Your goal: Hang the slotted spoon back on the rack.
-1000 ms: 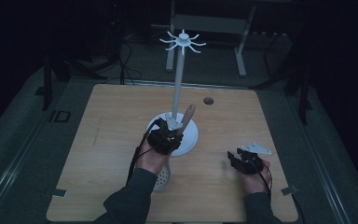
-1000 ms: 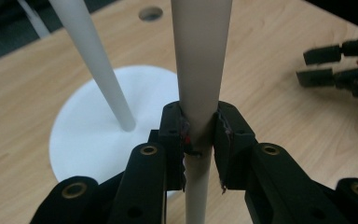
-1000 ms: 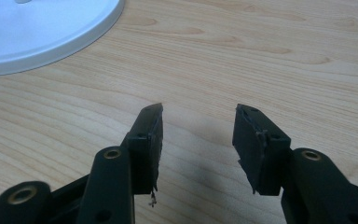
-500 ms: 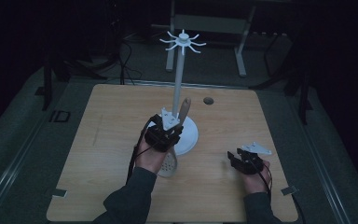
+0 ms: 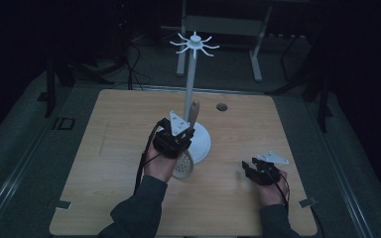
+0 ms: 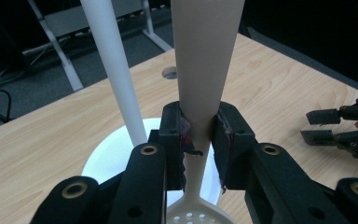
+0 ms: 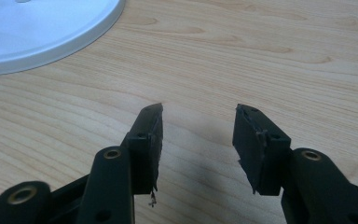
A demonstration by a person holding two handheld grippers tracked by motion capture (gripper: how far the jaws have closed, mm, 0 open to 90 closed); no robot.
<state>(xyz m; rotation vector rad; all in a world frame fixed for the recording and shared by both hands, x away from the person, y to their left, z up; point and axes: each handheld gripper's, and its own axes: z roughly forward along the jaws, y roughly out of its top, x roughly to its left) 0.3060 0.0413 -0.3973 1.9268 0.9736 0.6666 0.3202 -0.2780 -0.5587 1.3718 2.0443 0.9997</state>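
Note:
A white slotted spoon (image 5: 183,164) hangs in my left gripper (image 5: 177,143), its perforated bowl low and near the person, its handle (image 6: 205,56) rising past the jaws. The jaws are shut on the narrow part of that handle, as the left gripper view (image 6: 200,135) shows. Just beyond stands a white utensil stand: a tall pole (image 5: 190,84) with a ring of hooks (image 5: 194,44) on top and a round base (image 5: 203,145). My right gripper (image 5: 249,171) rests low over the table at the right, open with nothing between its fingers (image 7: 198,130).
The wooden table (image 5: 104,163) has a small round hole (image 5: 222,106) behind the stand. The stand's base (image 7: 42,28) lies to the left of the right gripper. Dark floor, cables and a metal frame (image 5: 223,25) lie beyond the table.
My left gripper has shifted a little farther up and toward the pole with the spoon, and the handle stands more upright. The right gripper has not moved.

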